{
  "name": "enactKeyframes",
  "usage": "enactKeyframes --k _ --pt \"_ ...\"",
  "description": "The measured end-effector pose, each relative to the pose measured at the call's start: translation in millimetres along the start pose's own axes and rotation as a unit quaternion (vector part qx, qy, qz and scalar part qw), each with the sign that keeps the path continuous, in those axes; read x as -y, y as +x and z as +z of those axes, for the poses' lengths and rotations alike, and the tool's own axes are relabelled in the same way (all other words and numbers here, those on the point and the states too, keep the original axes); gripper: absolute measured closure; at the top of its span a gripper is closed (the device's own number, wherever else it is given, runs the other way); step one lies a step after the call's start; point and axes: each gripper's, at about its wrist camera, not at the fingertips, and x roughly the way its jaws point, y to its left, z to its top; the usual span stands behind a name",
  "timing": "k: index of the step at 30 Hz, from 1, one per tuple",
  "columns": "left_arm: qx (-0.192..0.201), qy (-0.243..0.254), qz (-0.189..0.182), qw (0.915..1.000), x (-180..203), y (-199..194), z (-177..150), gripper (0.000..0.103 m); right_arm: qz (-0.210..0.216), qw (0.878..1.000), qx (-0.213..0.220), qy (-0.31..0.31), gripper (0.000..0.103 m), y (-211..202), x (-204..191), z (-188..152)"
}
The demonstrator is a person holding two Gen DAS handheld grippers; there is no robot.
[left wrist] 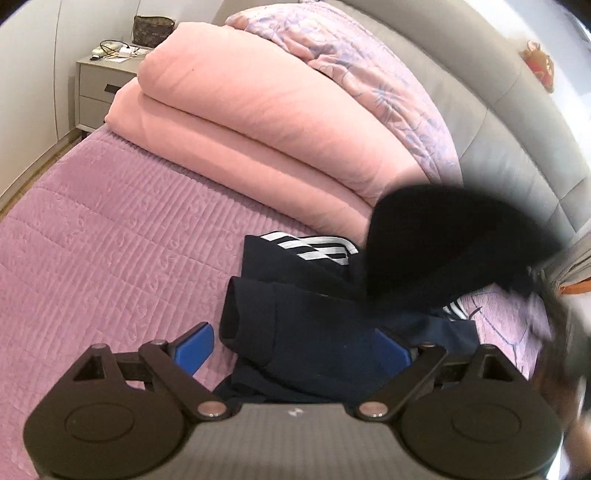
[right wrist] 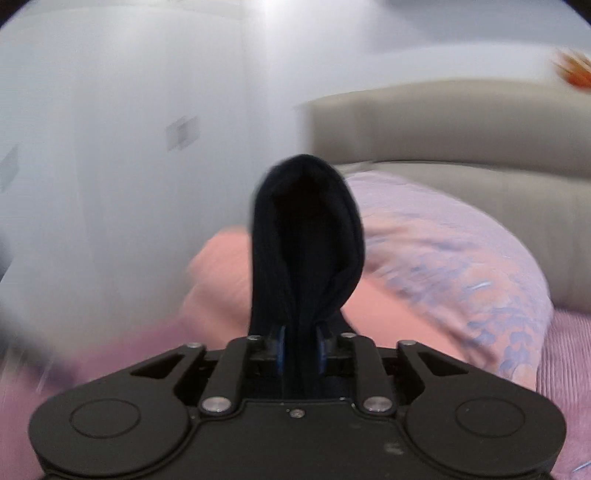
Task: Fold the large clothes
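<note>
Broadly, a bed fills both views, its mauve quilted cover (left wrist: 92,236) stretching from the near edge to a padded grey headboard (left wrist: 491,122) at the far right. On the cover, against the headboard, lies a floral lilac quilt (left wrist: 369,77), and in front of it a thick pink blanket (left wrist: 236,118) folded into two stacked layers. Past the far left corner of the bed stands a pale bedside cabinet (left wrist: 94,88) with a dark patterned bag (left wrist: 153,29) and some cables on top. The navy garment (left wrist: 306,332) with white stripes sits on the cover just near of the pink blanket, bunched into loose folds, a rolled edge facing left. The left gripper (left wrist: 295,345) hangs over its near part with the blue fingers (left wrist: 195,347) spread wide, one on each side of the cloth; the right finger is mostly hidden by fabric, and whether either pad touches it cannot be told. A blurred dark mass of the same cloth rises at the right of that view. From the right wrist, the right gripper (right wrist: 301,349) holds a doubled band of the navy cloth, its blue pads (right wrist: 280,347) pinching the folds between them, and the loop stands up in front of the blurred bedding.
</note>
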Motion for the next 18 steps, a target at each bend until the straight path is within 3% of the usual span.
enactKeyframes --k 1,2,5,9,13,18 --pt "0.002 0.001 -0.003 1.0 1.3 -1.4 -1.1 0.006 0.014 0.999 -0.023 -0.019 0.019 -9.4 -11.9 -14.1" --pt "0.004 0.003 -0.009 0.9999 3.3 -0.3 -2.6 0.006 0.025 0.998 -0.049 -0.036 0.016 -19.7 -23.1 -30.9" --pt "-0.008 0.002 -0.024 0.9997 5.7 13.9 -9.7 0.005 0.045 0.987 -0.142 -0.055 0.016 -41.1 -41.6 -78.1" --pt "-0.05 0.017 -0.033 0.998 14.8 53.5 -28.4 0.007 0.055 0.978 -0.2 0.015 0.016 -47.6 -35.2 -106.1" --pt "-0.091 0.05 -0.042 0.9937 30.6 92.0 -59.0 0.014 0.03 0.967 -0.215 0.132 0.016 -32.2 -12.1 -109.0" --pt "-0.133 0.055 -0.042 0.9887 32.5 125.0 -92.6 0.023 0.007 0.926 -0.207 0.315 0.016 17.3 28.3 -130.7"
